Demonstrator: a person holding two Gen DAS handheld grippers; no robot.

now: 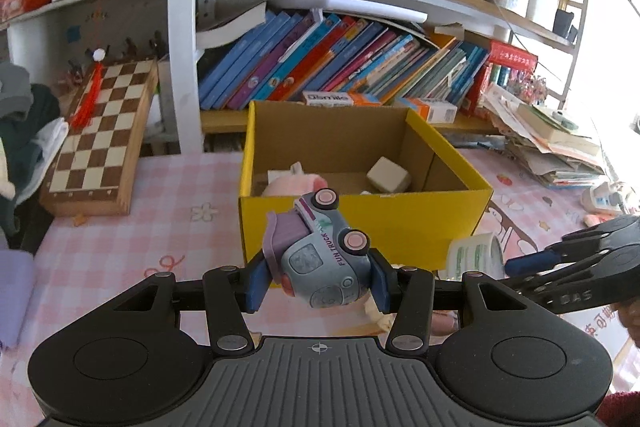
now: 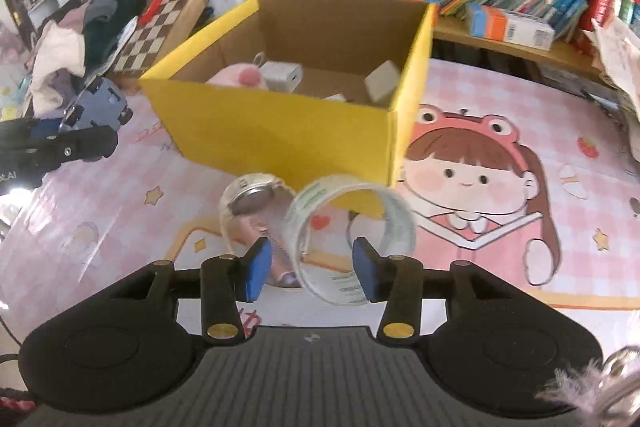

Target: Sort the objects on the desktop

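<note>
Pink desk mat — left claw pinching toy truck; right claw spread round tape roll.

One yellow box, one toy truck, one tape roll, one chessboard.

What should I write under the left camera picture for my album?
Left tool grips a toy truck in front of the yellow box holding a pink plush.

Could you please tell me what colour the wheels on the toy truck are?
Pink hubs in grey tyres on the toy truck, clearest in the left wrist view.
</note>
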